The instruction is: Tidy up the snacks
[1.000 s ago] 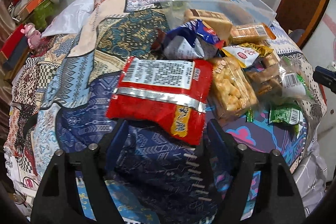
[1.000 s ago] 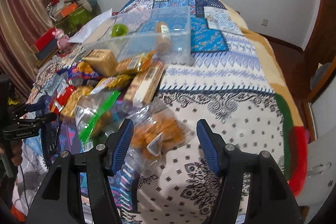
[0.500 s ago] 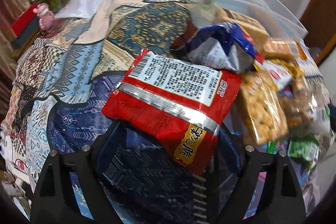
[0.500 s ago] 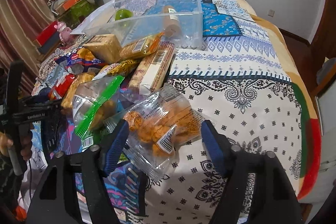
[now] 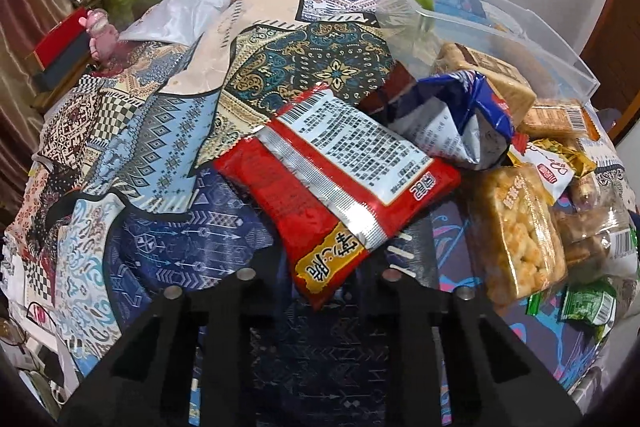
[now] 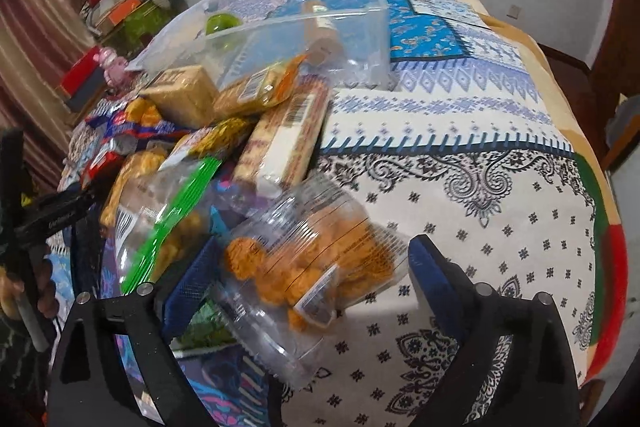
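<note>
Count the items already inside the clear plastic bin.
2 visible inside the clear plastic bin: a green round item at its far left corner, and a tan bottle-like item lying near the middle. The wall is see-through, but the snacks piled against it may hide more.

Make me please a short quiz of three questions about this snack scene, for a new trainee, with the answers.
1. True or false: the left gripper has its jaws closed on the red snack packet.
2. Which item lies between the open jaws of the right gripper? A) a green bottle B) the clear bag of orange snacks C) a blue book
3. Fill in: the clear plastic bin holds a green round object and a ____ bottle.

Key: 1 true; 2 B; 3 tan.
</note>
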The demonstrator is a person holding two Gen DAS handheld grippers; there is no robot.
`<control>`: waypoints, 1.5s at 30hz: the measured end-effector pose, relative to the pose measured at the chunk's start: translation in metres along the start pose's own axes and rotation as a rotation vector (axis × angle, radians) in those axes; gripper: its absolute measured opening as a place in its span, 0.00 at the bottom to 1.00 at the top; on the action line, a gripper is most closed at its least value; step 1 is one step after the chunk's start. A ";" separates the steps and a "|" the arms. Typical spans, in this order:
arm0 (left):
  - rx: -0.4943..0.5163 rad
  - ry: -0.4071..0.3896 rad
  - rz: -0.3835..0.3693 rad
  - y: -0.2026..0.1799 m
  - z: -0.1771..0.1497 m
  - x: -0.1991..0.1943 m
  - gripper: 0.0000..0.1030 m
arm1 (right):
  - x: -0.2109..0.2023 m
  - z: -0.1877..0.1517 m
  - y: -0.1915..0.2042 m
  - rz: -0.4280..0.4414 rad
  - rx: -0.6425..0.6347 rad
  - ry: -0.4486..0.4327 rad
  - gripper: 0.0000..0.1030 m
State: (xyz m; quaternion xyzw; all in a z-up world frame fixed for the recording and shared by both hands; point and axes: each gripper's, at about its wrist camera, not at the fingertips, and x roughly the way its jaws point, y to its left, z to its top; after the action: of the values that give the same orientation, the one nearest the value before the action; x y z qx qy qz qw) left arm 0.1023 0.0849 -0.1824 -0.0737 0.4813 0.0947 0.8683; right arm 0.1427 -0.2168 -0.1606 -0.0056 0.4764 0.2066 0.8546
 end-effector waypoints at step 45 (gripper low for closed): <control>0.212 -0.131 0.164 -0.008 0.033 -0.016 0.70 | -0.001 -0.006 -0.012 0.079 0.016 0.017 0.53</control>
State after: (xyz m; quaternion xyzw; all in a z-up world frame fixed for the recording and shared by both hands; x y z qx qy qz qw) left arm 0.1228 0.0830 -0.1513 0.0645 0.4355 0.1185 0.8900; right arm 0.1419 -0.2288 -0.1655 0.0183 0.4849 0.2365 0.8418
